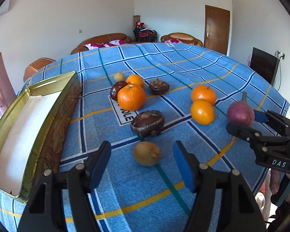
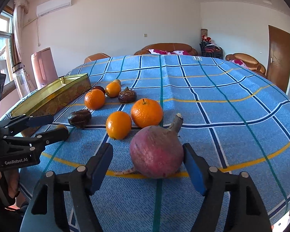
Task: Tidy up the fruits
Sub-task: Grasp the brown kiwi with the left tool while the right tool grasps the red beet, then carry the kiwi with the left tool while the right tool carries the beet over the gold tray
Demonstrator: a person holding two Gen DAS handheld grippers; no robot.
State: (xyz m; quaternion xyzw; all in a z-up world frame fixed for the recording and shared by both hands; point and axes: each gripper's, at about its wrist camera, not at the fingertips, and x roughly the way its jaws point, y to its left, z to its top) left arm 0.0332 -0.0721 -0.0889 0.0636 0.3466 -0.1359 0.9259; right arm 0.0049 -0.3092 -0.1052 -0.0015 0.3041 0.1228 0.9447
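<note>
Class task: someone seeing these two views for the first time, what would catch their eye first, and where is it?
The bright oranges scattered mid-table on the blue checked tablecloth. Next, the big reddish-purple stemmed fruit between the right gripper fingers, and the gold tin at the table's left edge.

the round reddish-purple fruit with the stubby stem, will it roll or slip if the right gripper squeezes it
The round reddish-purple fruit looks apt to roll: it rests on a small patch of the blue checked tablecloth. Its skin looks matt and finely rough, so probably not very slippery. The right hand-held gripper straddles its widest part, one pad near touching, so an uneven squeeze might nudge it sideways.
</note>
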